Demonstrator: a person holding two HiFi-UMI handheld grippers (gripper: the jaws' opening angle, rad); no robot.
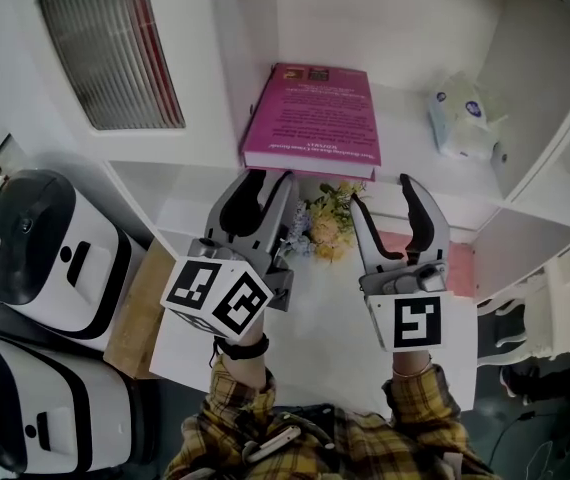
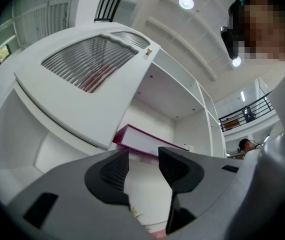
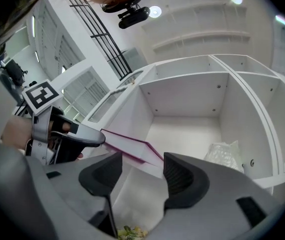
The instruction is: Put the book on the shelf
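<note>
1. The book (image 1: 310, 113), pink-covered, lies flat on the shelf board (image 1: 415, 163). It sits in the left part of the open compartment, close to the left wall, with its near edge at the board's front edge.
2. The left gripper (image 1: 267, 180) is just below and in front of the book's near edge. Its jaws stand apart with nothing between them, and it points slightly upward at the book.
3. The right gripper (image 1: 383, 193) is beside it, under the front edge of the same board. Its jaws are also apart and empty, and the book's corner shows beyond them.
4. A clear plastic-wrapped packet (image 1: 465, 118) rests at the right of the compartment, well apart from the book.
5. A bunch of yellow and white flowers (image 1: 327, 223) shows below, between the two grippers.
6. A louvred cabinet door (image 1: 110, 48) hangs left of the compartment.
7. Two white-and-black machines (image 1: 35, 248) stand at the far left.
</note>
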